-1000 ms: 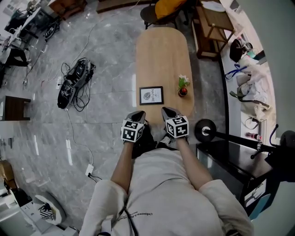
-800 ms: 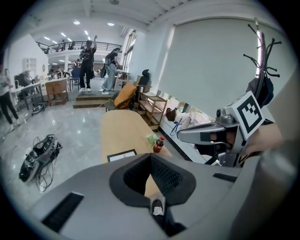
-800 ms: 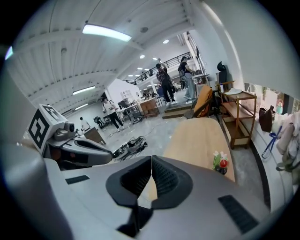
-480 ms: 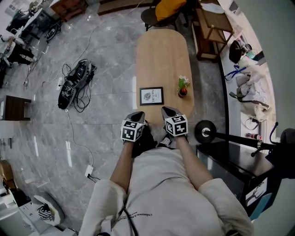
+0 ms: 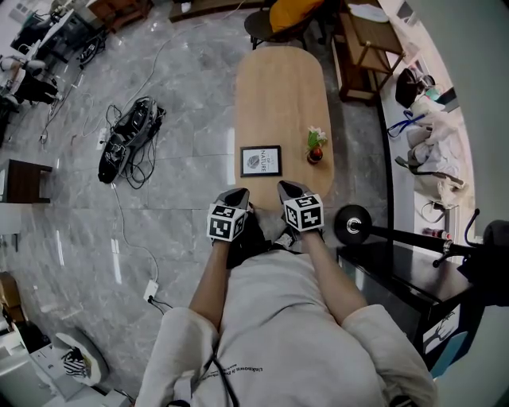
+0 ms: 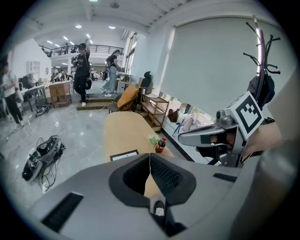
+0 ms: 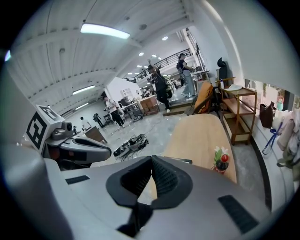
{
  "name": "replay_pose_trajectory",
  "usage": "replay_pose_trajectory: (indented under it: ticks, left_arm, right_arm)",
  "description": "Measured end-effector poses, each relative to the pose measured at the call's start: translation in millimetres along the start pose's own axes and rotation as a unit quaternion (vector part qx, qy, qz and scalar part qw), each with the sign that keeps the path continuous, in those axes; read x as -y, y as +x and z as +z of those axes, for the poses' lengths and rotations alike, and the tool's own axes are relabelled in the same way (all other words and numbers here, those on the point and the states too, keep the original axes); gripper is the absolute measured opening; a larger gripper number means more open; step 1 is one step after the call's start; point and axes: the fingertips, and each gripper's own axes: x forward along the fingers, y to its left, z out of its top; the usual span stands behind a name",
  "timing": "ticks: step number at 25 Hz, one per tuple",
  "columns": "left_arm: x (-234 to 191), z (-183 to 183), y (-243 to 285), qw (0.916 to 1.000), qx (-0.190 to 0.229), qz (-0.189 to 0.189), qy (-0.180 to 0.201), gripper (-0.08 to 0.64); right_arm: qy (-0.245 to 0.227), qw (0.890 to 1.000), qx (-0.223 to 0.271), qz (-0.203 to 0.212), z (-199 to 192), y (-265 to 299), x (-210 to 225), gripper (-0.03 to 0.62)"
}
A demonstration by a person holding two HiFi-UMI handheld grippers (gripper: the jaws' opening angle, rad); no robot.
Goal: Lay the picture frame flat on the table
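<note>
The black picture frame (image 5: 262,161) with its white print is on the near end of the oval wooden table (image 5: 278,87); its face shows from above. In the left gripper view only the top of the frame (image 6: 123,154) shows over the jaws, so I cannot tell whether it is propped or flat. My left gripper (image 5: 237,194) and right gripper (image 5: 288,187) hover side by side just short of the table's near edge, apart from the frame. The left gripper (image 6: 150,157) is shut on nothing, and the right gripper (image 7: 152,159) is shut on nothing too.
A small red bottle with flowers (image 5: 316,148) stands right of the frame. A chair with an orange cloth (image 5: 280,16) is at the table's far end, a wooden shelf (image 5: 364,44) to its right. A cable bundle (image 5: 127,143) lies on the floor left. A black wheeled stand (image 5: 355,225) is near right.
</note>
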Motion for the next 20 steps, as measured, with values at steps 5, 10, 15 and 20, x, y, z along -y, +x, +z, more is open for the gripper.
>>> replay_pose_trajectory:
  ticks: [5,10,15,20]
  left_arm:
    - [-2.1,-3.1,-2.0,1.0000,0.001,0.001,-0.007,0.022]
    - [-0.4,-1.9,-1.8,0.9999,0.006,0.001,-0.012,0.023]
    - [0.6,-1.7,-2.9,0.9999,0.007,0.002,-0.013,0.023]
    - [0.9,1.9,-4.2,0.9998,0.010,0.001,-0.017,0.023]
  right_arm:
    - [-0.001,1.000,-0.002,-0.002,-2.5,1.1,-1.4,0.032]
    - [-0.003,1.000,-0.005,0.002,-5.1,1.7,-1.1,0.032]
    - [-0.006,1.000,-0.005,0.001,-4.9,0.7,-1.8,0.032]
    - [-0.007,1.000,-0.008,0.003,-4.9,0.9,-2.3,0.032]
